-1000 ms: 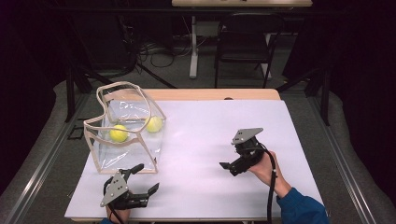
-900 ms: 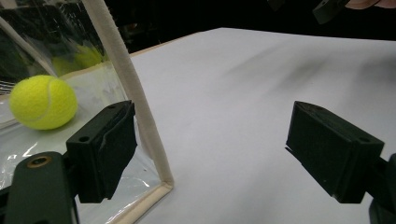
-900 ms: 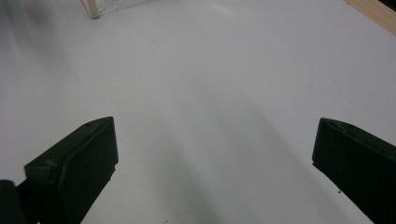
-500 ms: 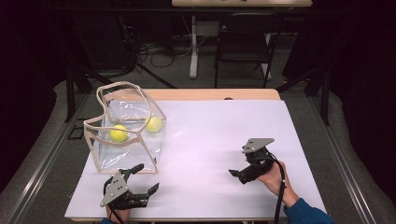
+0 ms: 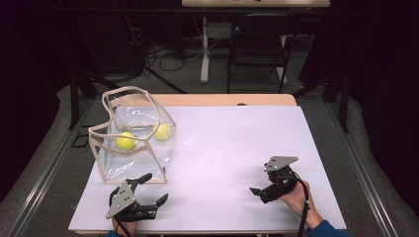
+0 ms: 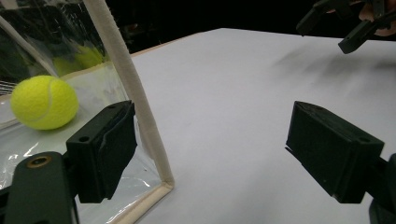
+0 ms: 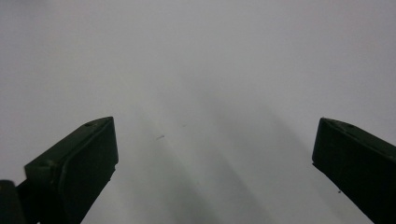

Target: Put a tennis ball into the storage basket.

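Clear bag [image 5: 132,143] with cream piping stands open-mouthed on the worktop [image 5: 232,148], just ahead of the left gripper [image 5: 150,190]. Two tennis balls inside: one [image 5: 125,141] toward the near wall, the other [image 5: 162,131] against the far right side. We judge the stiff piping holds the mouth open so balls can be dropped in or lifted out from above.

In the left gripper view, the bag's near corner seam [image 6: 135,100] runs up between the fingers, hard by the left-hand finger [image 6: 105,149]; the other finger [image 6: 334,149] sits well off over bare worktop. Fingers wide apart, holding nothing. The nearer ball [image 6: 44,102] lies beyond that left-hand finger, behind the clear wall. We read this as a line-up on the bag's corner edge, perhaps to steady it, but no contact is certain.

Right gripper [image 5: 264,190] sits well to the right of the bag, low over the worktop. Its own view shows both fingers [image 7: 74,172] spread wide with plain white surface between them, nothing held.
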A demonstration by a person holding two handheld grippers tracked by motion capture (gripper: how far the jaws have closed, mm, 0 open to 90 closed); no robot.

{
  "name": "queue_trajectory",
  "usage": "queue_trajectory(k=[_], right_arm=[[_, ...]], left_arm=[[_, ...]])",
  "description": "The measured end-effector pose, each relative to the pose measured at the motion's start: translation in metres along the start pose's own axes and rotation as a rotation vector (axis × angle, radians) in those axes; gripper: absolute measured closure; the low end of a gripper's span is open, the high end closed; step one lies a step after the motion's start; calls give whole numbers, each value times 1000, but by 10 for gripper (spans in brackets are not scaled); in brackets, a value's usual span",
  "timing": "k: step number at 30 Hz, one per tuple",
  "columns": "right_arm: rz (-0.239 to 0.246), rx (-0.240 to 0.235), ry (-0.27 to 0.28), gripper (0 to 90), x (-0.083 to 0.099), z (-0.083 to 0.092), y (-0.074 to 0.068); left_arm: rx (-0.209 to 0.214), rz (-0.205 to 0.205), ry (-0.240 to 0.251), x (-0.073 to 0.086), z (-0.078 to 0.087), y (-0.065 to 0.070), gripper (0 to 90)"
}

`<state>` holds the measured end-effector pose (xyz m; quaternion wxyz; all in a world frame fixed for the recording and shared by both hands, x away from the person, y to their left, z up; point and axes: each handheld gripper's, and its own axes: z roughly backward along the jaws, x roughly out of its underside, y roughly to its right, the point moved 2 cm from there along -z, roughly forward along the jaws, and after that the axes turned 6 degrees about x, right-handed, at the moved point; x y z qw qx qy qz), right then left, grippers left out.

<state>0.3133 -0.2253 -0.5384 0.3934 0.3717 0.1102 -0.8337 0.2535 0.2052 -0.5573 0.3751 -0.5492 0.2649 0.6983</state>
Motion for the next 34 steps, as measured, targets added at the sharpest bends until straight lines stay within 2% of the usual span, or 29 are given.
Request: queue_trajectory(k=[13,14,15,16,18,25,34], right_arm=[[-30,0,16,0,29,-4,-11],[-26,5,3,0,30,-3,-12],[-20,15,4,0,31,-2,-12],[-40,21,29,0,32,2,-12],[-55,22,46,0,34,6,-11],[-66,41,41,0,42,12,-12],[-80,43,55,0,46,15,-10]], left_arm=[[-1,-1,-3,0,0,0,159],[-1,0,-3,0,0,0,159],[-2,0,-2,0,0,0,159],[-4,1,-2,0,0,0,159],[-1,2,-3,0,0,0,159],[-1,0,-5,0,-1,0,159],[0,-2,-14,1,-1,0,159]])
